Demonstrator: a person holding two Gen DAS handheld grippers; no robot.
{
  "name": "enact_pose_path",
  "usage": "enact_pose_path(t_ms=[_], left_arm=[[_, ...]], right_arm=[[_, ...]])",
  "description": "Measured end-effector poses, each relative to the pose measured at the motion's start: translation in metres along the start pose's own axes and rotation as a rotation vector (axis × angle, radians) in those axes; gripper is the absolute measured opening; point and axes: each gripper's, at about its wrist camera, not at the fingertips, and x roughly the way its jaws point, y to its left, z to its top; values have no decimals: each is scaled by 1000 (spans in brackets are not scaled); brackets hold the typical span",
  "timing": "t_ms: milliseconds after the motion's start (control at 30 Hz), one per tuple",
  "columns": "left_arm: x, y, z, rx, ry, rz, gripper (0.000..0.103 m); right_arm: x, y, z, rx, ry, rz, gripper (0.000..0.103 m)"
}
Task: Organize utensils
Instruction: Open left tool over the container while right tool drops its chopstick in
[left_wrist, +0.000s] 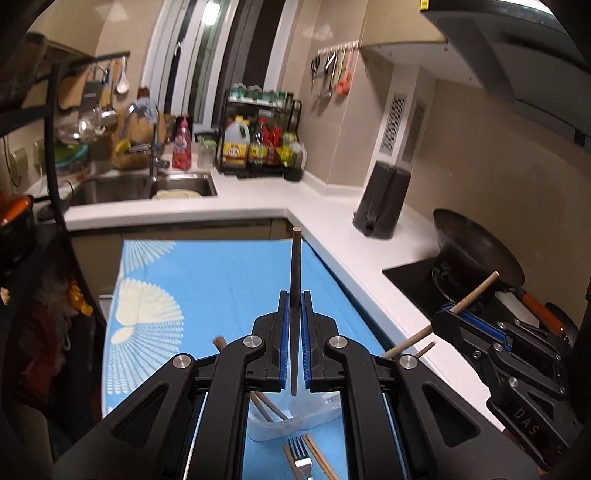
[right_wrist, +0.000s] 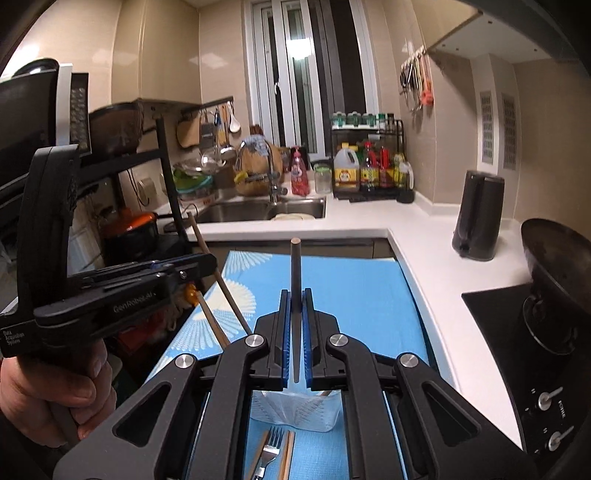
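My left gripper (left_wrist: 294, 301) is shut on a dark chopstick (left_wrist: 295, 266) that stands upright between its blue pads. My right gripper (right_wrist: 295, 299) is shut on another dark chopstick (right_wrist: 295, 269), also upright. Each gripper shows in the other's view: the right gripper (left_wrist: 448, 310) with a light chopstick (left_wrist: 476, 291), the left gripper (right_wrist: 207, 264) with a chopstick (right_wrist: 221, 284). Below both stands a clear plastic container (left_wrist: 291, 417) with chopsticks in it, also in the right wrist view (right_wrist: 295, 410). A fork (left_wrist: 301, 458) and wooden chopsticks (left_wrist: 321, 459) lie on the blue mat (left_wrist: 221, 280) in front of it.
A white L-shaped counter (left_wrist: 332, 218) borders the mat. On it are a black kettle (left_wrist: 384, 199), a wok (left_wrist: 476, 247) on a black cooktop (left_wrist: 410, 277), a sink (left_wrist: 147, 184) and a rack of bottles (left_wrist: 262, 140). A black shelf (right_wrist: 122, 155) stands at the left.
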Motion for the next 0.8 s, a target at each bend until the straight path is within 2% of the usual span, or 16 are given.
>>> enact_pose_path(t_ms=[167, 200, 233, 267, 300, 567, 700, 800], left_arm=[[25, 6, -15, 7, 88, -13, 6], [27, 6, -17, 12, 100, -8, 9], [27, 7, -16, 15, 101, 1, 23], [24, 8, -16, 17, 90, 11, 32], [18, 8, -14, 20, 69, 15, 42], [-26, 5, 0, 28, -56, 72, 44], [-60, -5, -1, 62, -128, 112, 44], [-87, -15, -14, 93, -172, 133, 44]], right_arm=[[25, -3, -14, -3, 79, -9, 8], [27, -2, -15, -7, 90, -12, 8], [27, -3, -15, -13, 94, -23, 15], [25, -3, -15, -14, 93, -31, 27], [22, -4, -15, -12, 85, -38, 34], [-13, -6, -1, -13, -9, -105, 35], [-46, 0, 6, -40, -94, -122, 35], [-79, 5, 0, -68, -173, -136, 35]])
